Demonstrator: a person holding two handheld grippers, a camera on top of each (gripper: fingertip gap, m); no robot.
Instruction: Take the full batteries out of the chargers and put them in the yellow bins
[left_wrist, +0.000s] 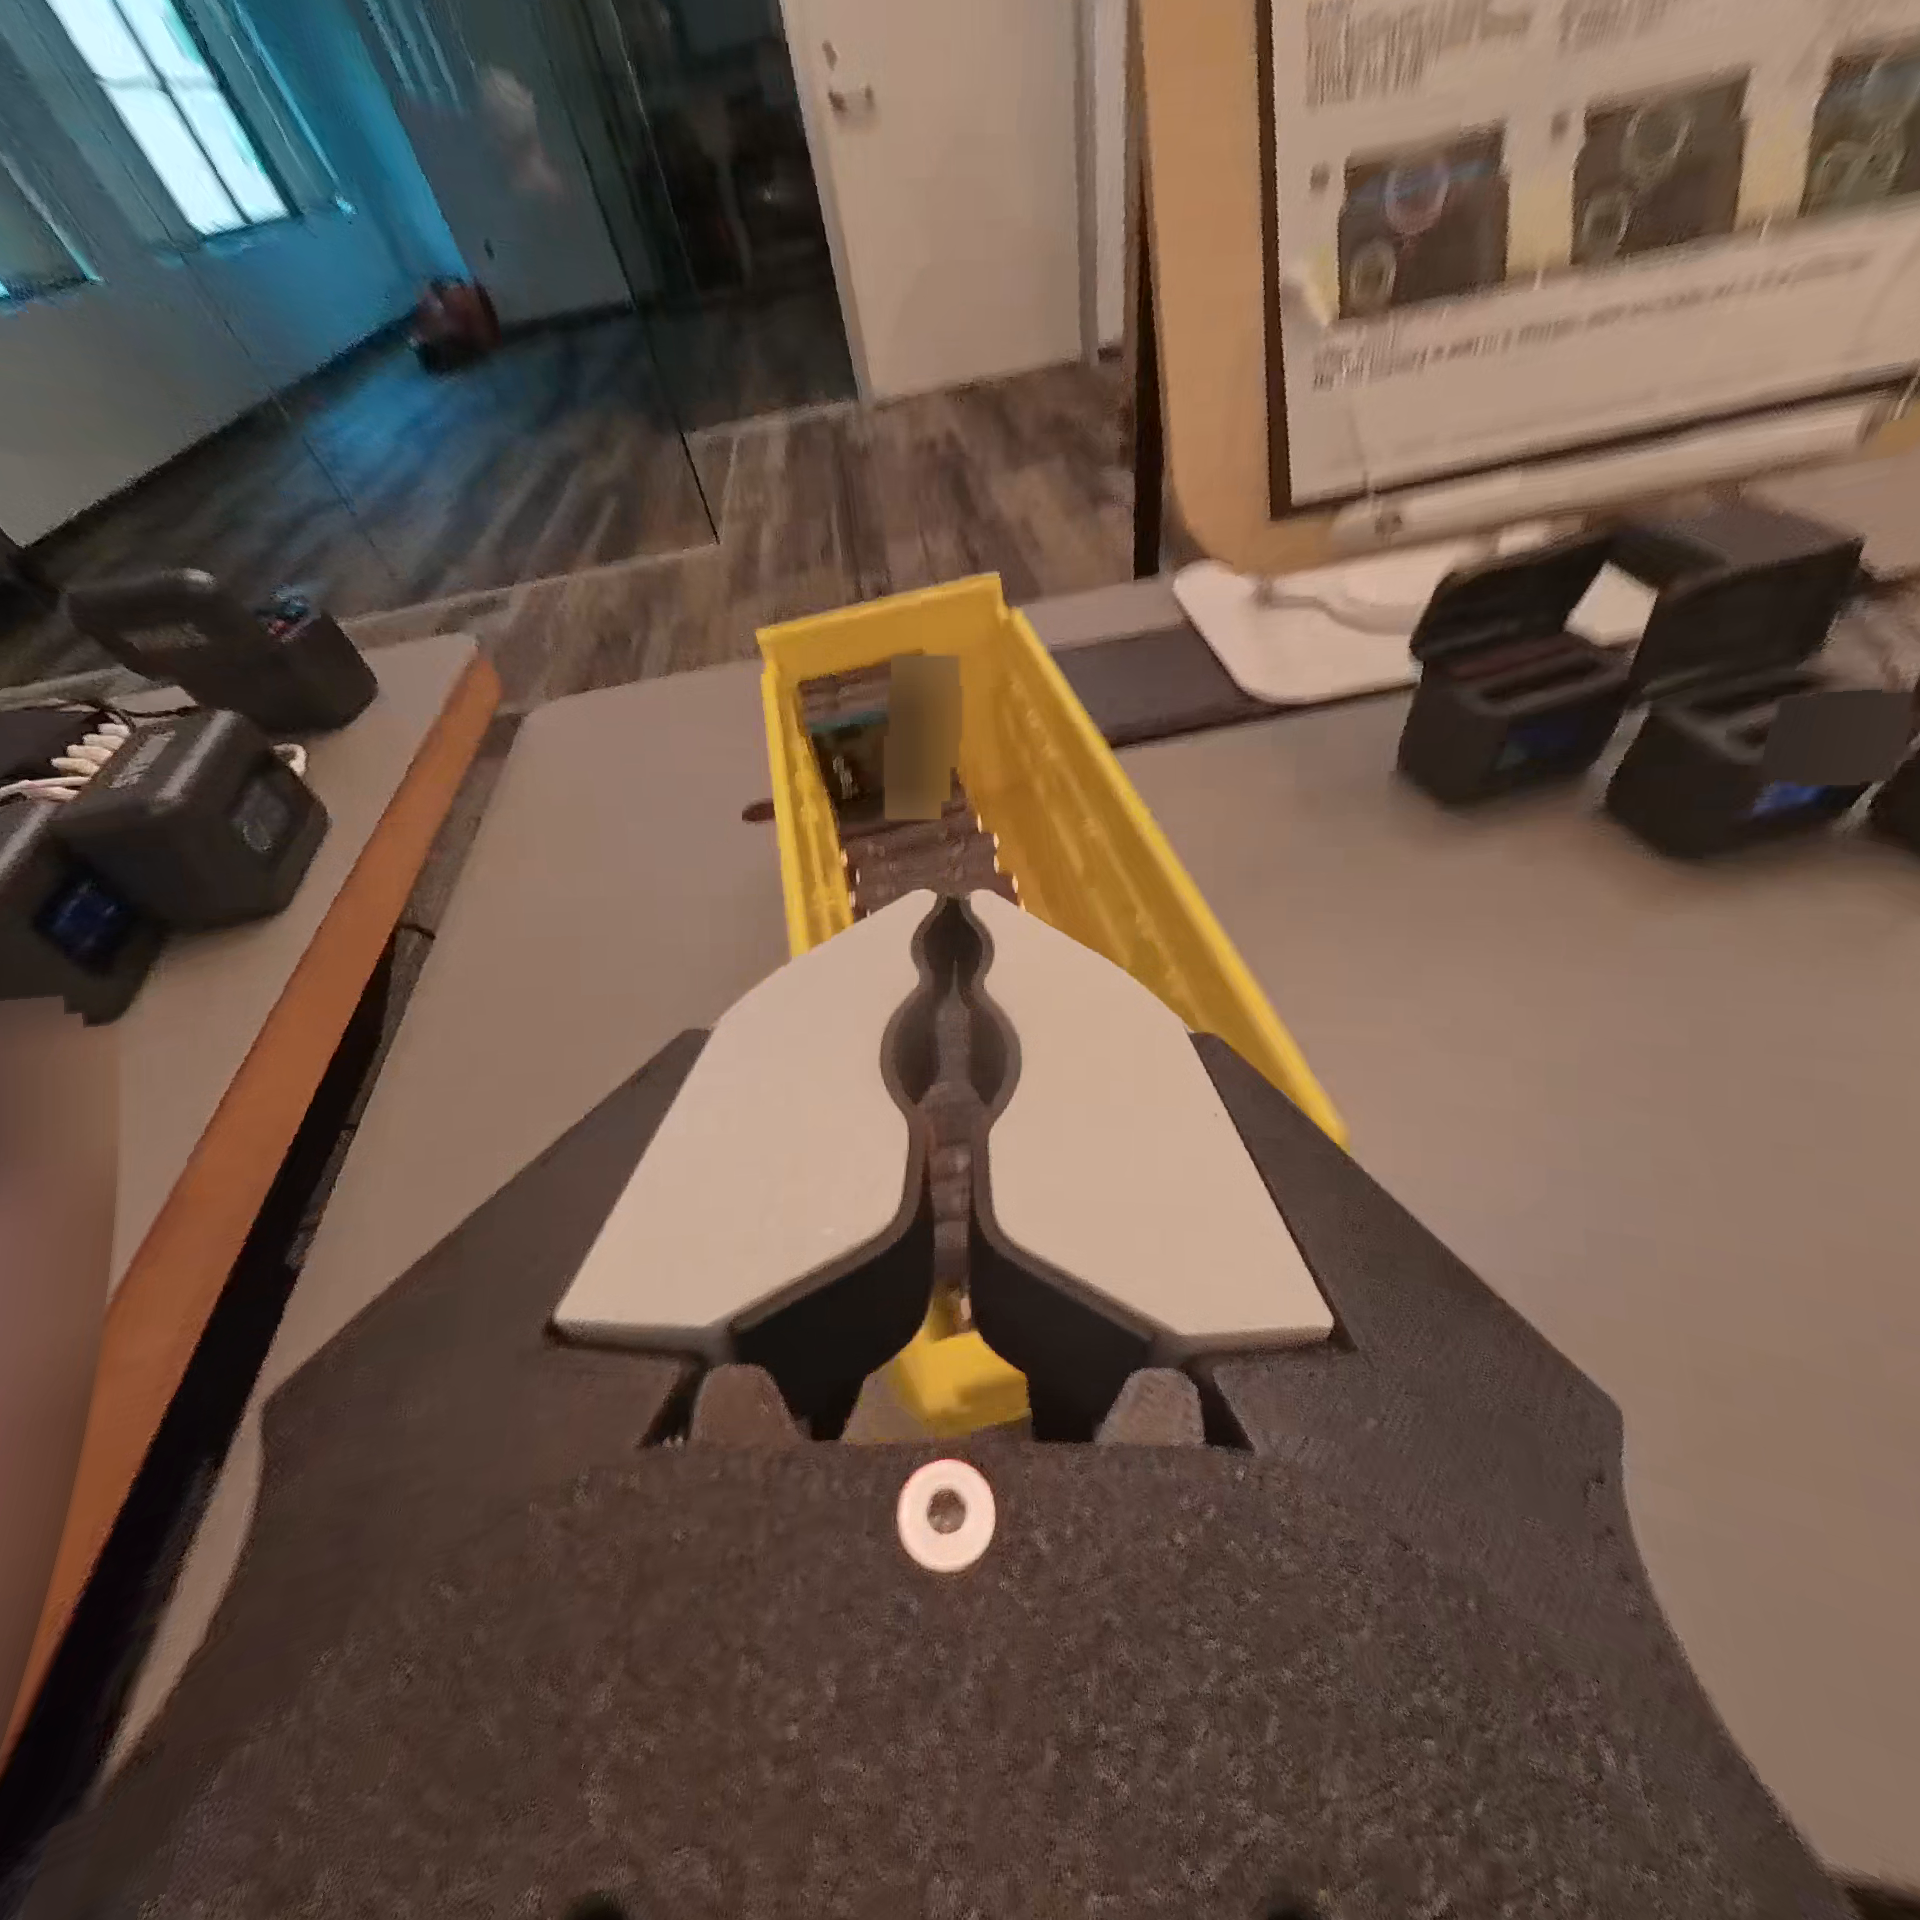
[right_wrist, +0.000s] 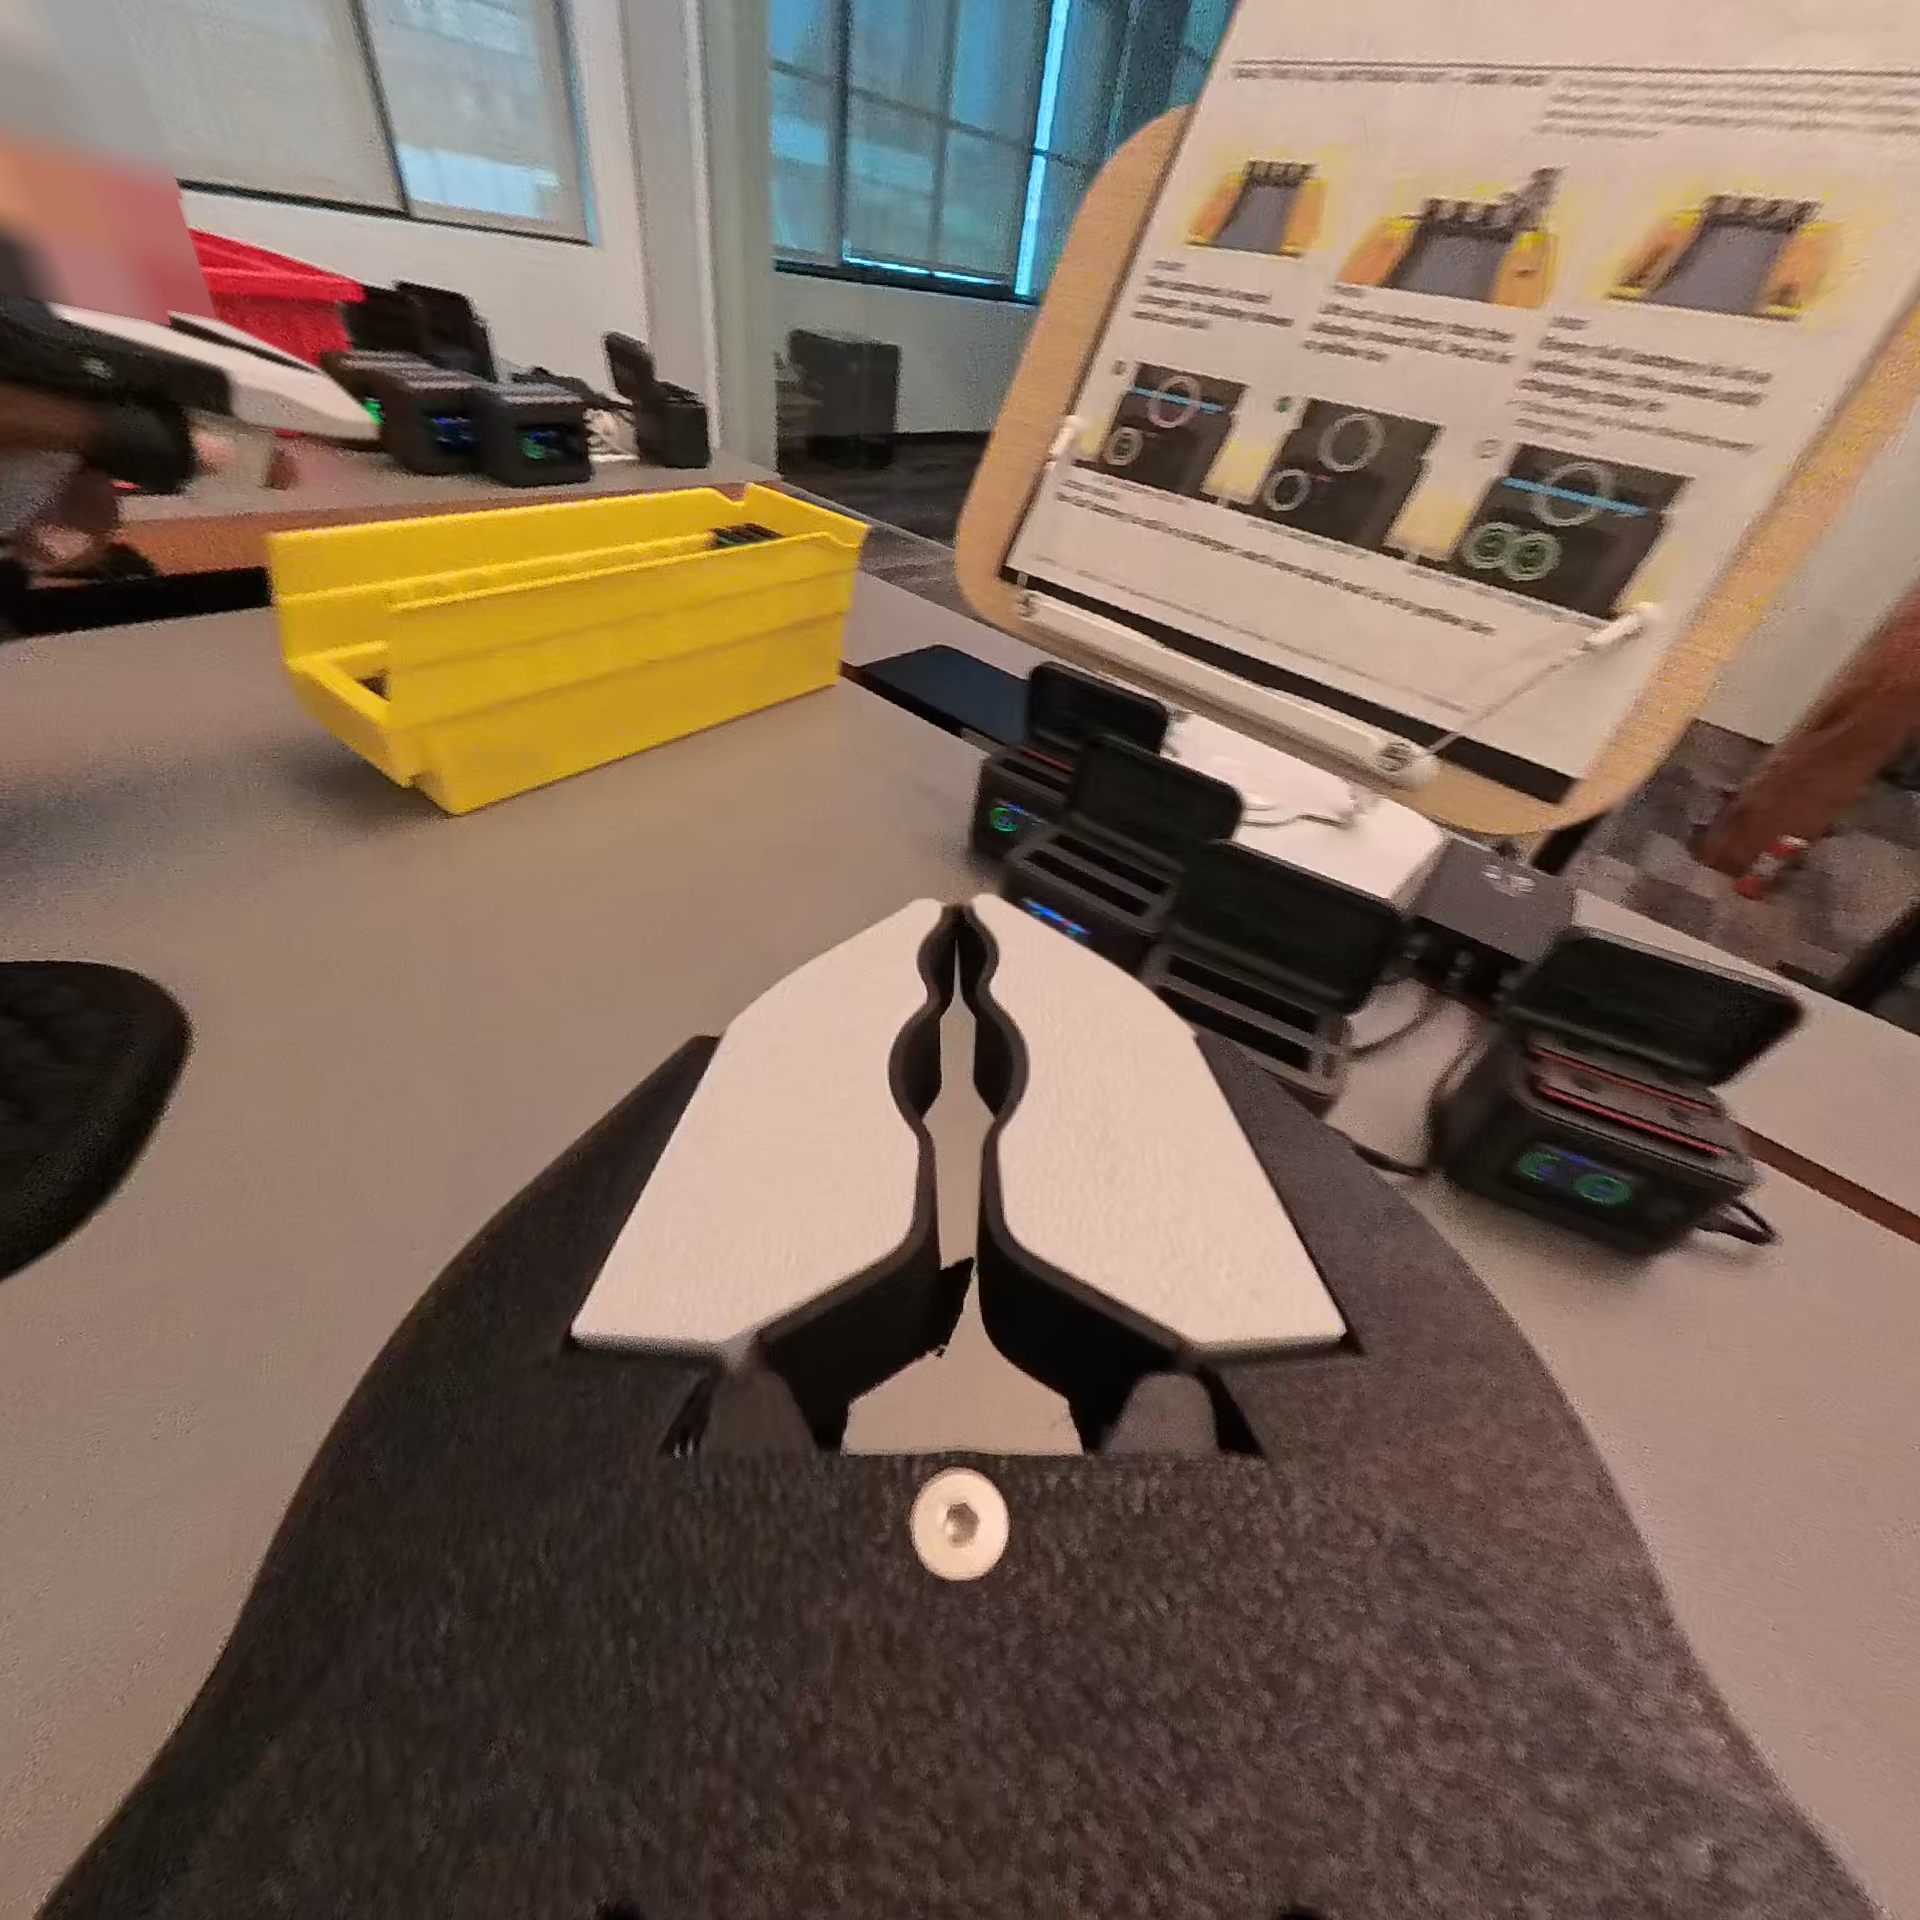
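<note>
- Left gripper (left_wrist: 951, 914): fingers pressed together at the tips, nothing held, poised directly above the yellow bin (left_wrist: 1081, 821), pointing along its length.
- Right gripper (right_wrist: 958, 920): fingers nearly touching, holding nothing, well to the right of that bin.

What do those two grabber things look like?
Both look alike. The left gripper and the right gripper each have a rough, speckled black body with one small round silver screw in the middle. Their jaws are two pale grey plates with wavy black inner edges, tapering to a point.
</note>
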